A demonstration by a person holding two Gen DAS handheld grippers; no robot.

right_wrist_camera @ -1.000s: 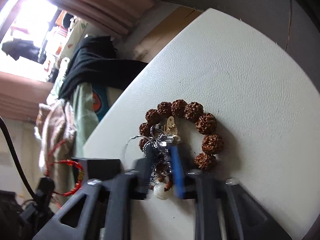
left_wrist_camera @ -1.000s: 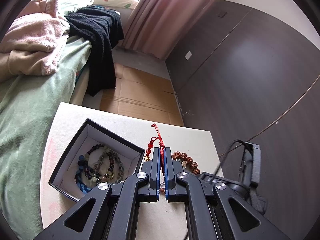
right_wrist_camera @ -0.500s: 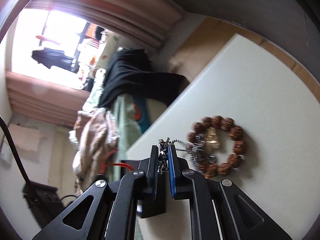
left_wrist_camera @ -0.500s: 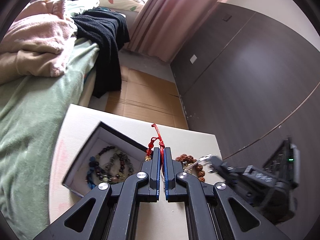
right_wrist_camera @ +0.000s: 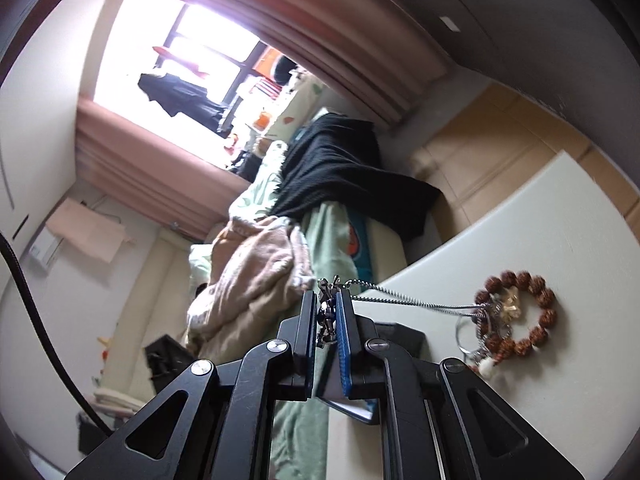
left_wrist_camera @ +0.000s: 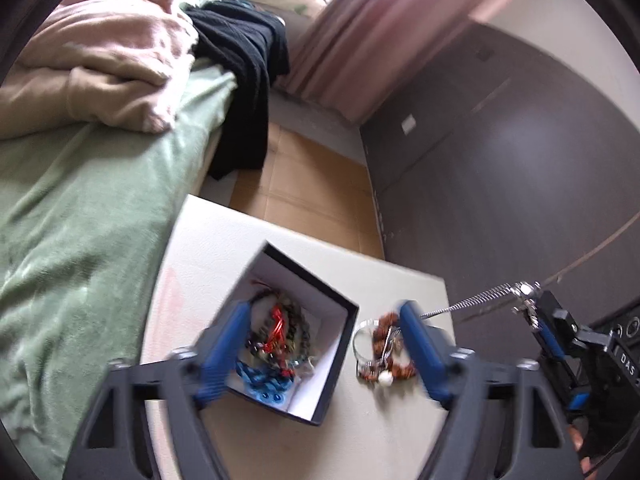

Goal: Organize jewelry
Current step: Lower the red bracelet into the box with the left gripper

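A home bedroom: a bed [left_wrist_camera: 84, 216] under a green blanket [left_wrist_camera: 60, 248] with heaped clothes [left_wrist_camera: 104, 64], pink curtains [right_wrist_camera: 320, 32] at a bright window [right_wrist_camera: 180, 68], a dark wardrobe [left_wrist_camera: 500, 152], wood floor [left_wrist_camera: 304, 184], and a white table [left_wrist_camera: 384, 432] beside the bed.

Left claw [left_wrist_camera: 320, 344]: black frame, blue pads, silver screws. Right claw [right_wrist_camera: 327, 320]: same, black cable.
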